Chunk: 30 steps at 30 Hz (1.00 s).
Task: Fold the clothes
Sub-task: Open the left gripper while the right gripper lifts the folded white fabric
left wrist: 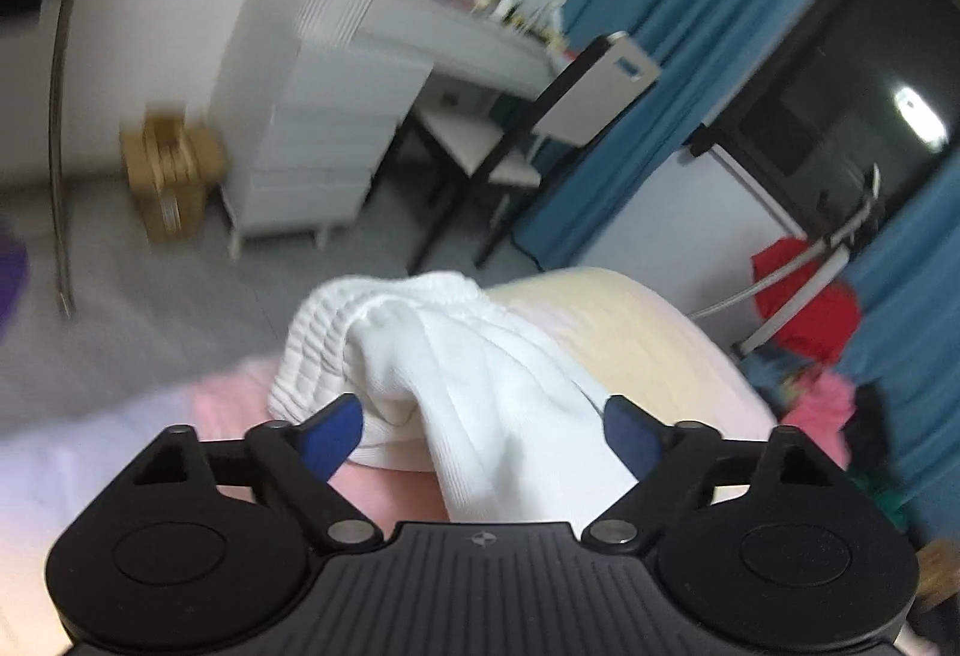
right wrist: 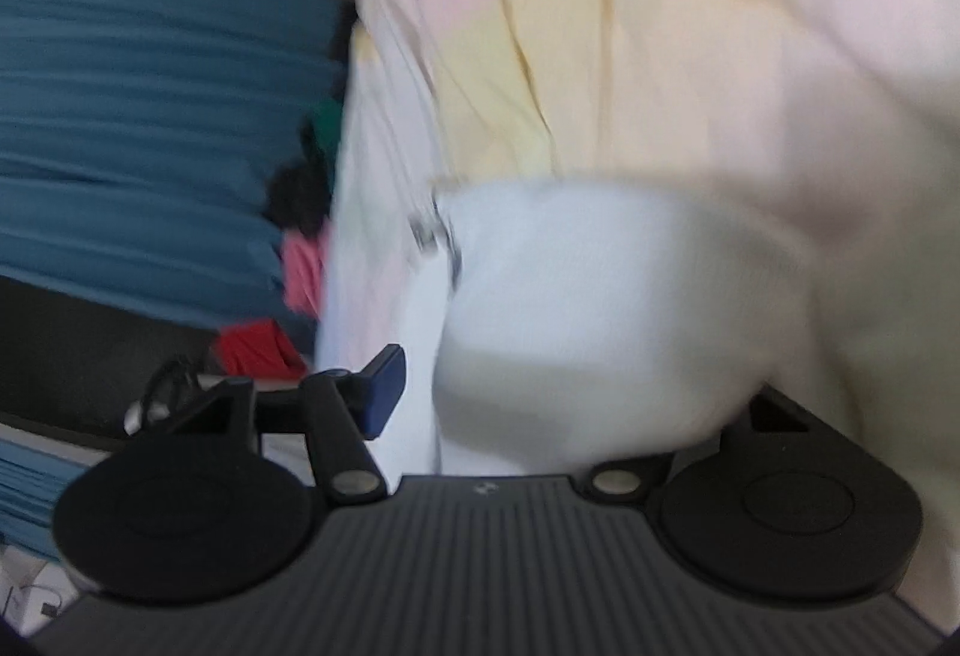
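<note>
A white garment [left wrist: 432, 356] with a ribbed waistband lies bunched on the pastel pink and yellow bedsheet [left wrist: 648, 332]. My left gripper [left wrist: 480, 431] is open, its blue fingertips [left wrist: 333, 431] on either side of the white cloth, which runs down between them. In the blurred right wrist view the same white garment [right wrist: 588, 320] fills the space in front of my right gripper [right wrist: 558, 392]. Only its left blue fingertip [right wrist: 381, 392] shows; the cloth hides the right one.
A white desk with drawers [left wrist: 324, 116], a black and white chair [left wrist: 510, 140] and a cardboard box [left wrist: 168, 176] stand on the grey floor beyond the bed. Blue curtains [left wrist: 678, 44] hang by a dark window. Red and pink clothes [left wrist: 810, 308] lie beside the bed.
</note>
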Each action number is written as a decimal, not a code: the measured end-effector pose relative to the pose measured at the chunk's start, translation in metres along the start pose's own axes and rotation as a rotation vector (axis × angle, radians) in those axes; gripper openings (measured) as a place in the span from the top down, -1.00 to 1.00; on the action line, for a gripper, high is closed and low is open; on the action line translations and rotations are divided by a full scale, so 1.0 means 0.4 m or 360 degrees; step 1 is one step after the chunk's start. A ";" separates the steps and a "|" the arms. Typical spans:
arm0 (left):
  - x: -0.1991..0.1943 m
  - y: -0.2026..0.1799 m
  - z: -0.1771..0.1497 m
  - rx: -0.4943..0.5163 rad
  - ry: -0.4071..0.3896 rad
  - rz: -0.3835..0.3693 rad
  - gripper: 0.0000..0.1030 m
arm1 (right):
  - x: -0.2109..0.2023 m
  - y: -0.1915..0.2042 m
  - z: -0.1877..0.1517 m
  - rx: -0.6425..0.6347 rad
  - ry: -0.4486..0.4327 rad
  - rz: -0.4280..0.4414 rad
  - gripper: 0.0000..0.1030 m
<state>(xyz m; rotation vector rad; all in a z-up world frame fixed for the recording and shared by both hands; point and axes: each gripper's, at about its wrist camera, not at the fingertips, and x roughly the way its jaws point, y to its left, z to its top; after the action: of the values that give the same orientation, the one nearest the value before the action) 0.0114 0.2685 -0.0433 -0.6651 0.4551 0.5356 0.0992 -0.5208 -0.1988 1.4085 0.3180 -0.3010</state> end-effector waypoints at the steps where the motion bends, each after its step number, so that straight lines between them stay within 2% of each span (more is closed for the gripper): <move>1: -0.022 -0.026 -0.017 0.0058 -0.0048 0.0001 -0.87 | -0.005 0.003 0.004 0.0005 -0.0031 0.0047 -0.28; 3: -0.064 -0.071 -0.063 0.0216 -0.0156 -0.0021 -0.92 | -0.007 0.015 0.007 -0.0039 -0.0038 0.0090 -0.28; 6: -0.112 -0.163 -0.155 0.0514 -0.0272 -0.0086 -0.95 | -0.003 0.020 0.007 -0.0159 0.0027 0.0017 -0.27; 8: -0.119 -0.216 -0.216 0.0651 -0.0246 -0.0190 -0.98 | 0.000 0.005 0.012 -0.0171 0.0062 -0.0040 -0.27; 11: -0.081 -0.281 -0.301 0.0659 -0.0004 -0.0359 -0.98 | 0.005 -0.018 0.026 -0.0199 0.0124 -0.0090 -0.26; 13: -0.051 -0.327 -0.352 0.0717 0.0098 -0.0420 -0.97 | 0.006 -0.024 0.037 -0.0258 0.0156 -0.0093 -0.26; 17: -0.014 -0.423 -0.453 0.1006 0.0075 -0.0433 -0.97 | 0.038 -0.007 0.033 -0.0339 0.0176 -0.0138 -0.19; 19: 0.016 -0.442 -0.502 0.1090 0.0107 -0.0422 -0.97 | 0.048 0.008 0.033 -0.0374 0.0165 -0.0177 -0.14; 21: 0.047 -0.453 -0.556 0.1207 0.0160 -0.0384 -0.97 | 0.052 0.019 0.033 -0.0410 0.0150 -0.0226 0.04; 23: 0.077 -0.452 -0.607 0.1355 0.0200 -0.0342 -0.97 | 0.055 0.024 0.034 -0.0449 0.0135 -0.0280 0.40; 24: 0.092 -0.451 -0.633 0.1429 0.0219 -0.0320 -0.99 | 0.063 0.031 0.034 -0.0476 0.0123 -0.0297 0.43; 30: 0.131 -0.430 -0.647 0.1438 0.0230 -0.0362 -0.99 | 0.043 0.086 0.006 -0.0666 -0.0020 -0.0366 0.53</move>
<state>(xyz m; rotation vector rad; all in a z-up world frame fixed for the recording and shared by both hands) 0.0966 -0.0047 -0.1751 0.1194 0.6806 0.0306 0.1285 -0.5189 -0.1738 0.9586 0.5032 -0.4052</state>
